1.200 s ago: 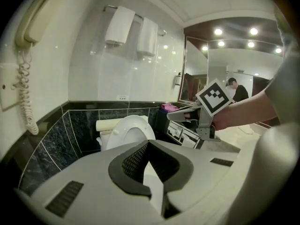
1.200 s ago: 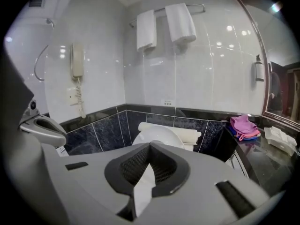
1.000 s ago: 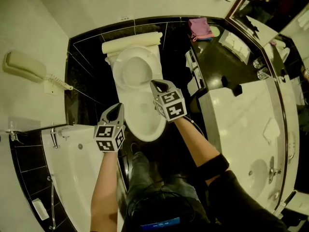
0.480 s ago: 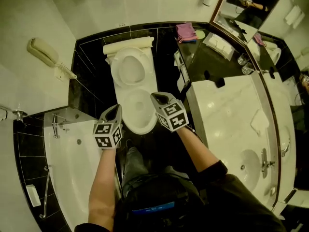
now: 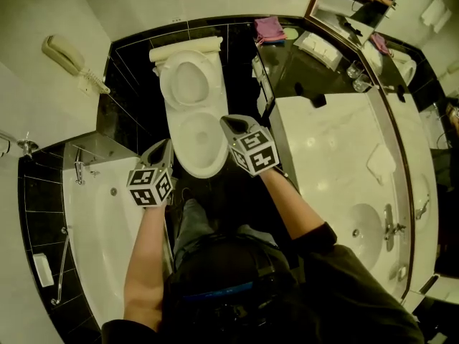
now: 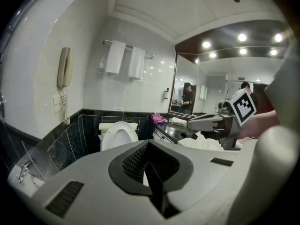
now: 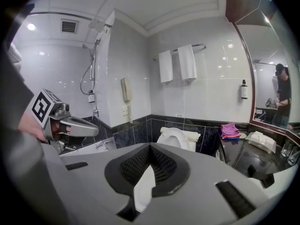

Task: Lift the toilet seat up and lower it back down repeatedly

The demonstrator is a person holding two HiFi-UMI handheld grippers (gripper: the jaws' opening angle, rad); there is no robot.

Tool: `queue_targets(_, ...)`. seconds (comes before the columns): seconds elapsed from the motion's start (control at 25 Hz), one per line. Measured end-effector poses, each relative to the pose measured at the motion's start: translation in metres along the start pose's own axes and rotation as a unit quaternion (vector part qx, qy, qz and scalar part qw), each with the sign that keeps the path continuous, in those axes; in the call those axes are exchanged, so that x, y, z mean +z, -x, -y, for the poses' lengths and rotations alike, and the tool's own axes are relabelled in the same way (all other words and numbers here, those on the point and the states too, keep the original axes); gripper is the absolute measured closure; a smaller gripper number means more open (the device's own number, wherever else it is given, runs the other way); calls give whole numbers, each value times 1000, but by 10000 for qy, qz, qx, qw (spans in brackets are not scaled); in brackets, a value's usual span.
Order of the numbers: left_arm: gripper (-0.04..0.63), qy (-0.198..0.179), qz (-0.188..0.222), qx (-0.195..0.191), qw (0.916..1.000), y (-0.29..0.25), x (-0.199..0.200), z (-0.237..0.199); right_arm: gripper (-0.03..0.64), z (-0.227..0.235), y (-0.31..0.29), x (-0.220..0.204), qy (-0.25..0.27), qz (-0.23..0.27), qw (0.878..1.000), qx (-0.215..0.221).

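The upright seat point(image 5: 188, 84) is seen at the far edge of the bowl point(image 5: 206, 172), nearer the right tool point(image 5: 231, 125) than the left tool point(image 5: 163, 148), both closed on nothing.

Toilet point(image 5: 192, 120) on black floor point(image 5: 228, 193)

The toilet point(image 5: 195, 131) sits in a narrow slot, with the tub point(image 5: 93, 224) close on its left and the counter point(image 5: 333, 156) close on its right. The seat point(image 5: 188, 83) stands up against the far wall, leaving the bowl's near rim open from above. A phone point(image 5: 63, 52) juts from the left wall.
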State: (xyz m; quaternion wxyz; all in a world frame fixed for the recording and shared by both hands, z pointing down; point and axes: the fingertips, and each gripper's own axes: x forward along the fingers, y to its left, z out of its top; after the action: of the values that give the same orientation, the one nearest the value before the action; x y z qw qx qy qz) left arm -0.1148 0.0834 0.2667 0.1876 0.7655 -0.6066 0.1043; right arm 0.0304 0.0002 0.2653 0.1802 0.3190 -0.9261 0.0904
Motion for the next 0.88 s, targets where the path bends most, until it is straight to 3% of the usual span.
queue_targets(0.08, 592, 97, 70, 18, 9999, 3, 0, 3, 600, 1, 3, -2, -8, 1, 10000, 10)
queue_targets(0.52, 592, -106, 87, 12, 9999, -7, 8, -3, 600, 0, -10, -3, -51, -111, 9999, 94)
queue_targets(0.76, 592, -247, 8, -94, 9996, -37, 15, -21, 600, 14, -43, -2, -145, -210, 9997, 56)
queue_targets(0.88, 553, -353, -96, -230, 9991, -59, 18, -33, 600, 19, -68, -6, -184, -327, 9993, 33)
